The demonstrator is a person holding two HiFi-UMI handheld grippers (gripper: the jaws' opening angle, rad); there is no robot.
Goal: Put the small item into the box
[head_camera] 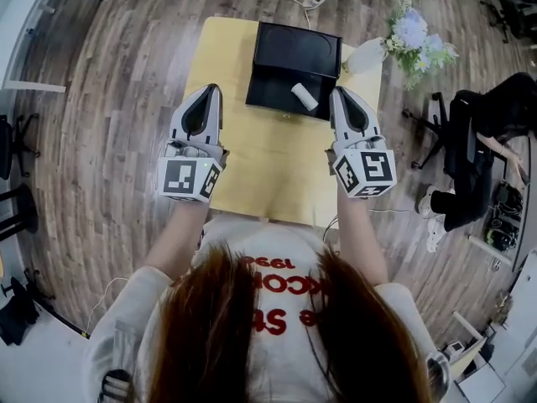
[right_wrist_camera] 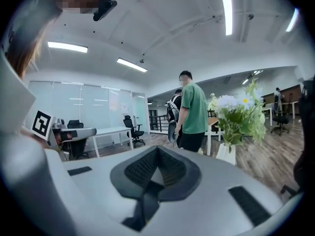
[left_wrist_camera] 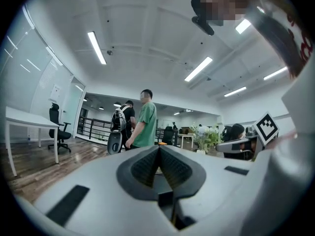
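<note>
A black box (head_camera: 270, 81) stands open at the far middle of the yellow table (head_camera: 268, 175). A small white cylinder (head_camera: 304, 96) lies inside it, near its right front. My left gripper (head_camera: 209, 88) hovers to the left of the box, my right gripper (head_camera: 339, 91) just right of the cylinder. Both are lifted off the table and look out across the room. In the left gripper view the left gripper (left_wrist_camera: 159, 147) has its jaws closed together with nothing between them. The right gripper (right_wrist_camera: 157, 148) shows the same in the right gripper view.
A white vase of flowers (head_camera: 413, 40) stands at the table's far right corner, and the flowers (right_wrist_camera: 237, 113) show close on the right. A person in a green shirt (right_wrist_camera: 193, 111) stands beyond the table. Someone sits on a chair (head_camera: 482, 137) at the right.
</note>
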